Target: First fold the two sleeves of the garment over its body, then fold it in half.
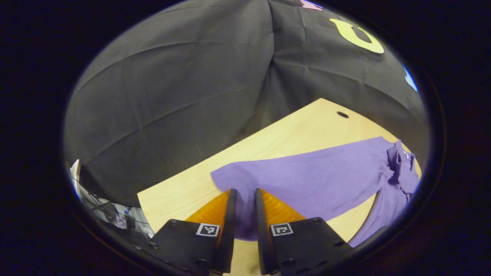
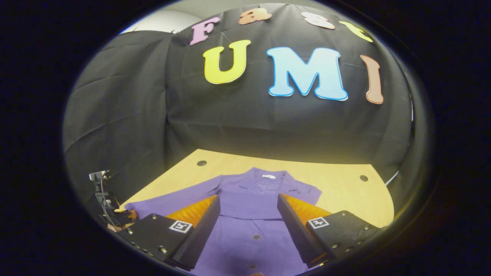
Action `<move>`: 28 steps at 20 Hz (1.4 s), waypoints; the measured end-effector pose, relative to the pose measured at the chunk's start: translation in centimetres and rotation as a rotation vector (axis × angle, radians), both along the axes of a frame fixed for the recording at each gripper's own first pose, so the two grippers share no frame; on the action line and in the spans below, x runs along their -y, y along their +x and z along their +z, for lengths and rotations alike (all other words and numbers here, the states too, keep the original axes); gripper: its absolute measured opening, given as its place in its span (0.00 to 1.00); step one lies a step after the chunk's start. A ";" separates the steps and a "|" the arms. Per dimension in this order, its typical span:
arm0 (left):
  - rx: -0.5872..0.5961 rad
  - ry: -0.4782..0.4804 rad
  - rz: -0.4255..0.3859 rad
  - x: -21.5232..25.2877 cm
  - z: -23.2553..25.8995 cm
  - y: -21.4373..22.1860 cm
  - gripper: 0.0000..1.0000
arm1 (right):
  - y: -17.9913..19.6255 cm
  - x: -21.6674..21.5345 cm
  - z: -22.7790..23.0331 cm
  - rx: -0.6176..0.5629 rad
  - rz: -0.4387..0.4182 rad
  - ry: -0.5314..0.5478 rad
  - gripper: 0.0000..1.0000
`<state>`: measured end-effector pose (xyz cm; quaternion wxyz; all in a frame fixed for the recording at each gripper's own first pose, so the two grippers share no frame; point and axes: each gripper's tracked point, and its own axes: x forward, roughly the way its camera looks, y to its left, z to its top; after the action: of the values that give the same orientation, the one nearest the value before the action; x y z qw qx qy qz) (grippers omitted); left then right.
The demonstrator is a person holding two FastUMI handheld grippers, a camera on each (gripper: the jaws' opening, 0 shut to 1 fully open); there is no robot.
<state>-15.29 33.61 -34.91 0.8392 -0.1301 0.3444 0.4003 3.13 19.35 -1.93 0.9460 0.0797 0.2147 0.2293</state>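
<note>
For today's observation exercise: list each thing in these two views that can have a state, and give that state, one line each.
Purple garment: flat on the table, front up, not folded in half.
Left sleeve: stretched out sideways, not folded.
Left gripper: jaws narrow, over the cuff; grip unclear.
Right gripper: open, above the body.

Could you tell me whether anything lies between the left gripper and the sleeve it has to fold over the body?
Nothing visible does. The left gripper sits right at the cuff of the outstretched sleeve, and the body is bare of other objects.
</note>
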 end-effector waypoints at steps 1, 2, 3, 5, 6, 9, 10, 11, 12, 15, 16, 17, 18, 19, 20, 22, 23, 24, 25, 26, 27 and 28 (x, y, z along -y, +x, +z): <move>-0.004 0.002 -0.007 0.0 0.2 0.0 0.35 | -0.1 0.4 0.0 0.000 -0.010 0.000 0.94; 0.000 0.002 -0.016 0.0 0.2 0.2 0.33 | -0.1 0.8 -0.1 0.001 -0.022 0.003 0.93; 0.012 -0.003 -0.006 0.2 0.2 0.6 0.20 | -0.1 1.1 0.0 -0.001 -0.030 0.006 0.93; -0.001 -0.018 -0.017 0.4 0.2 0.9 0.07 | -0.2 2.0 -0.3 -0.003 -0.048 0.005 0.94; 0.017 -0.048 -0.019 0.8 0.3 1.2 0.08 | -0.3 2.7 -0.4 -0.002 -0.059 0.003 0.93; 0.095 -0.150 0.014 2.2 1.1 2.6 0.08 | -0.3 4.4 -0.7 -0.006 -0.096 0.003 0.93; 0.108 -0.158 0.020 2.3 1.5 2.8 0.08 | -0.4 5.0 -1.0 -0.011 -0.108 0.005 0.93; 0.119 -0.161 0.022 2.2 1.9 2.6 0.08 | -0.5 5.5 -1.2 -0.016 -0.120 0.008 0.93; 0.131 -0.165 0.016 2.3 2.6 2.9 0.08 | -0.6 6.0 -1.5 -0.021 -0.130 0.012 0.94; 0.150 -0.143 -0.021 2.9 4.9 4.4 0.07 | -0.6 7.3 -2.4 -0.037 -0.155 0.017 0.93; 0.158 -0.135 -0.040 3.2 5.7 5.1 0.07 | -0.5 7.6 -2.9 -0.043 -0.162 0.019 0.93; 0.166 -0.126 -0.059 3.6 6.5 6.0 0.08 | -0.3 8.0 -3.2 -0.048 -0.170 0.024 0.93; 0.174 -0.117 -0.079 4.1 7.3 6.9 0.08 | -0.2 8.3 -3.4 -0.051 -0.178 0.029 0.93; 0.185 -0.110 -0.103 4.7 8.2 7.6 0.08 | -0.1 8.6 -3.5 -0.051 -0.187 0.030 0.94; 0.193 -0.104 -0.130 5.4 9.0 8.5 0.08 | 0.0 9.0 -3.7 -0.051 -0.193 0.028 0.93; 0.196 -0.085 -0.197 7.0 10.1 10.7 0.08 | 0.1 9.7 -3.9 -0.049 -0.204 0.024 0.93; 0.199 -0.079 -0.230 8.0 10.6 11.9 0.08 | 0.0 10.0 -3.9 -0.051 -0.206 0.026 0.93; 0.207 -0.077 -0.258 9.0 11.1 13.2 0.08 | 0.0 10.3 -4.1 -0.052 -0.211 0.026 0.94; 0.211 -0.074 -0.283 10.0 11.5 14.1 0.08 | 0.1 10.7 -4.2 -0.054 -0.218 0.027 0.94; 0.215 -0.070 -0.306 10.9 11.9 15.0 0.08 | 0.0 11.1 -4.5 -0.057 -0.224 0.027 0.93; 0.222 -0.063 -0.329 11.8 12.4 15.9 0.08 | 0.0 11.5 -4.6 -0.061 -0.232 0.027 0.94; 0.224 -0.054 -0.352 12.8 12.8 16.9 0.08 | 0.1 11.9 -5.0 -0.067 -0.238 0.030 0.94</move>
<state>1.60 20.80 -22.09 0.9254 -0.1342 0.2770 0.2212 3.22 7.42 -6.92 0.9576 0.1261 0.2316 0.1157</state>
